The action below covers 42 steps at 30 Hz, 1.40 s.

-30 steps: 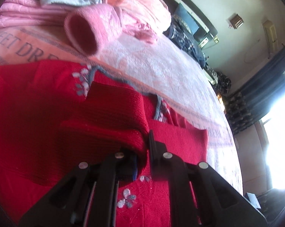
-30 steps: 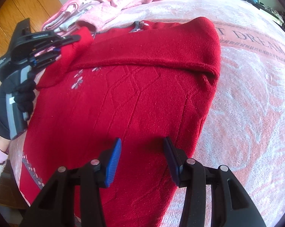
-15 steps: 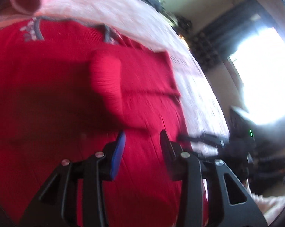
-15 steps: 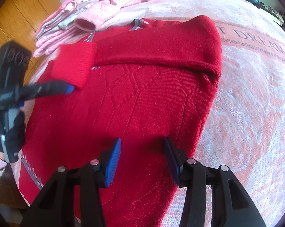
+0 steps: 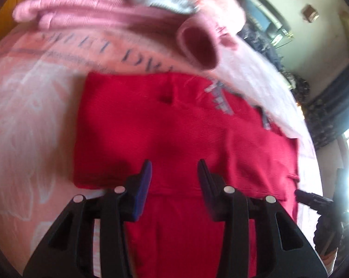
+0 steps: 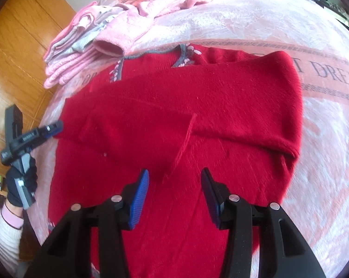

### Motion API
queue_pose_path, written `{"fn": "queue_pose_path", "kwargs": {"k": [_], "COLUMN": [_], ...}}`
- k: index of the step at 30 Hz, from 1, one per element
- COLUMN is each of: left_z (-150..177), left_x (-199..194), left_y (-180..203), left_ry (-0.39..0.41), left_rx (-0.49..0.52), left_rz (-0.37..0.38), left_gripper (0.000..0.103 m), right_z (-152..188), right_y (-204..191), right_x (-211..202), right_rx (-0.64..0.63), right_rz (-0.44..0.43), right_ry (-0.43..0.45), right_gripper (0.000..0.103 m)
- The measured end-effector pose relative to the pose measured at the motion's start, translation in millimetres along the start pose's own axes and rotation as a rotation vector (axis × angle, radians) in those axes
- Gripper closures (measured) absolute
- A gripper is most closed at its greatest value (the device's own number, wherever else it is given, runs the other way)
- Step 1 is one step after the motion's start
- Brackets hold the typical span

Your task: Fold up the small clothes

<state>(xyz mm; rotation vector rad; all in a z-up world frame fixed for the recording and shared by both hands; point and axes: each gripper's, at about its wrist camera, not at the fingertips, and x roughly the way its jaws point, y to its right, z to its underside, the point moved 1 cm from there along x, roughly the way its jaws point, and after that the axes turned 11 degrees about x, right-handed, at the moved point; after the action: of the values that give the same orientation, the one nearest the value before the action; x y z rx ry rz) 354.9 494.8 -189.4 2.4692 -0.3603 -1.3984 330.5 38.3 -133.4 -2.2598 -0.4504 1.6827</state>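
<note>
A small red knit sweater [image 6: 197, 115] with a grey floral collar lies flat on the pink blanket, both sleeves folded across its body. The left wrist view shows the same red sweater [image 5: 165, 129], blurred. My left gripper [image 5: 174, 178] hovers open over the sweater's left side with nothing between its fingers; it also shows at the sweater's left edge [image 6: 51, 131], held by a gloved hand [image 6: 21, 183]. My right gripper [image 6: 174, 185] is open just above the sweater's lower middle, empty. A loose red yarn strand [image 6: 183, 143] runs down toward it.
A stack of folded pink and grey clothes [image 6: 77, 46] sits at the back left, with a pink sleeve cuff [image 5: 197, 44] pointing at the sweater. The pink blanket [image 6: 325, 139] with printed lettering spreads to the right. Wooden panelling [image 6: 19, 34] stands at the left.
My left gripper let go of the red sleeve, which now lies folded across the sweater, and swung back to the sweater's left edge. The right gripper stayed open over the lower part.
</note>
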Motion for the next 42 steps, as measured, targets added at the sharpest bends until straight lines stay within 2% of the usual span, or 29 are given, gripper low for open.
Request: {"fn": "queue_pose_path", "kwargs": {"k": [2, 5, 8, 12, 13, 16, 19, 24, 28, 31, 36, 39, 41, 42], "left_z": [5.1, 8.0, 23.1, 32.1, 31.9, 34.1, 20.3, 0.5, -6.5, -10.1, -7.2, -6.7, -8.5, -9.3], "left_x": [15.6, 17.6, 4.2, -16.2, -24.2, -48.4, -58.7, -59.3, -41.4, -14.6, 27.6, 32.5, 31.8, 30.6], "left_y": [-6.0, -13.2, -27.6, -24.3, -22.9, -26.3, -27.8, -14.5, 9.2, 25.8, 25.1, 21.7, 22.1, 23.1], "left_ry": [-0.023, 0.015, 0.044, 0.109, 0.130, 0.197, 0.236, 0.261, 0.238, 0.168, 0.050, 0.048, 0.034, 0.028], "left_rx": [-0.022, -0.029, -0.069, -0.095, -0.092, -0.093, -0.101, -0.095, -0.047, -0.013, -0.009, -0.004, 0.000, 0.007], "left_rz": [0.018, 0.049, 0.094, 0.098, 0.088, 0.069, 0.051, 0.068, 0.075, 0.048, -0.024, -0.028, -0.031, -0.036], "left_gripper": [0.064, 0.064, 0.064, 0.063, 0.062, 0.062, 0.062, 0.062, 0.062, 0.062, 0.067, 0.069, 0.069, 0.069], "right_z": [-11.3, -22.9, -27.8, -34.6, -35.4, -39.1, -50.3, -75.3, -89.6, -93.3, -85.2, -73.7, -71.5, -71.4], "right_y": [-1.5, 2.0, -4.0, -18.2, -20.8, -23.5, -18.5, -4.6, 17.9, 38.3, 70.9, 84.2, 87.4, 87.3], "right_x": [11.8, 31.9, 38.1, 46.3, 46.8, 31.1, 5.4, -37.8, -57.0, -57.7, -22.2, 8.6, 10.2, 7.3], "right_rx": [0.017, 0.067, 0.060, -0.005, -0.020, -0.047, -0.037, -0.048, 0.001, 0.045, 0.099, 0.107, 0.102, 0.099], "right_rz": [0.016, -0.001, -0.004, -0.027, -0.022, -0.049, -0.094, -0.024, -0.007, 0.022, 0.105, 0.148, 0.141, 0.139], "right_ry": [-0.017, -0.062, -0.044, -0.040, -0.038, -0.006, 0.039, 0.146, 0.188, 0.196, 0.118, 0.059, 0.075, 0.077], "right_gripper": [0.055, 0.057, 0.062, 0.095, 0.097, 0.098, 0.098, 0.098, 0.098, 0.098, 0.098, 0.097, 0.097, 0.093]}}
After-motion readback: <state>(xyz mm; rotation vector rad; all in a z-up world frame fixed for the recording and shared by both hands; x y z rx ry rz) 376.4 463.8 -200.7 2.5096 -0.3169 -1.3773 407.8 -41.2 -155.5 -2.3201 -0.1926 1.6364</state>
